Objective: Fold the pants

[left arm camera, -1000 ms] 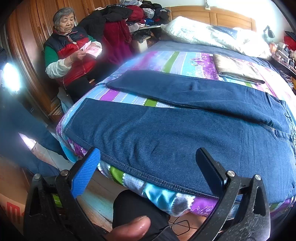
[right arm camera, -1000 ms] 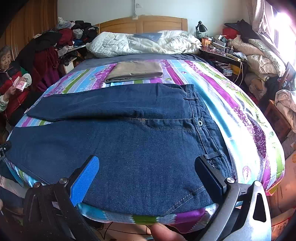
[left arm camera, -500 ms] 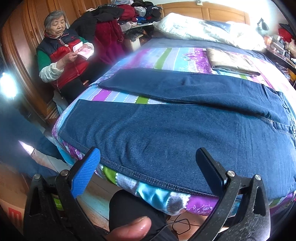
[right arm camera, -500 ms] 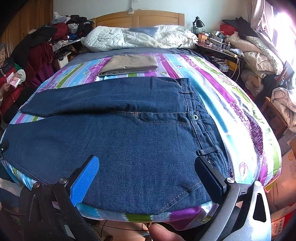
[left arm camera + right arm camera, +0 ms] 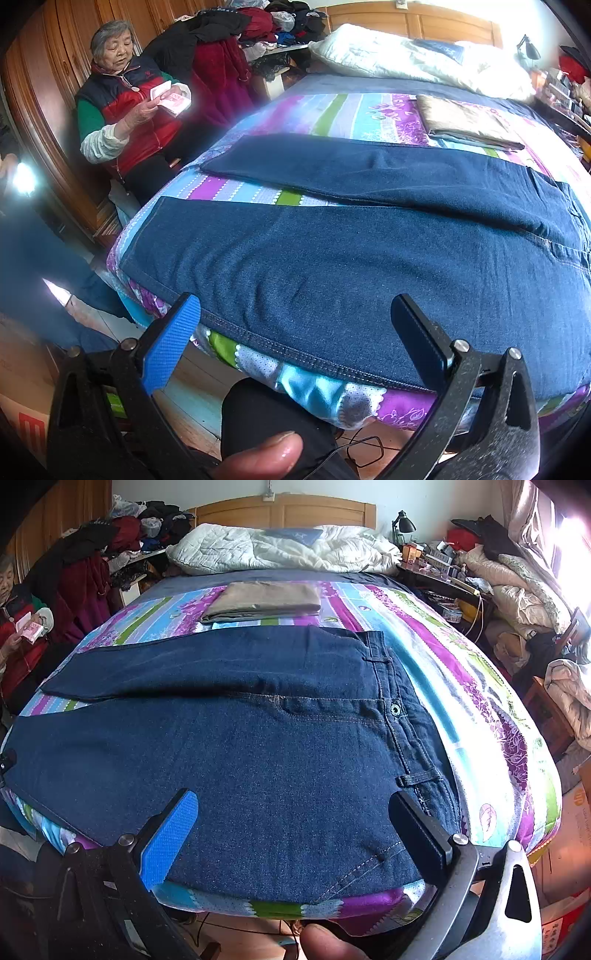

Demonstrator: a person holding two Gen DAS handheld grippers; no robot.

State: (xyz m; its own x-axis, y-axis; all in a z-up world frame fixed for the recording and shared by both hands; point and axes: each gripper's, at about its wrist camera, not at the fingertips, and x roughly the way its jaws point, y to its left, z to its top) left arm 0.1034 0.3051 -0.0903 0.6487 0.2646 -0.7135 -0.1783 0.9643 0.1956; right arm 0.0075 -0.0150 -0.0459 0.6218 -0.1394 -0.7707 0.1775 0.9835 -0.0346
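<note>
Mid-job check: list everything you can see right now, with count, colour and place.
jeans: one pair, dark blue, spread flat across the near end of the bed, legs apart, waistband to the right.
folded cloth: one, tan, on the bedspread beyond the jeans.
bedspread: one, striped purple, blue, green.
quilt: one, white, bunched at the headboard.
clothes pile: dark and red, left of the bed.
seated person: one, red vest, left of the bed.
left gripper: open, empty, at the near leg's edge.
right gripper: open, empty, near the waistband.
</note>
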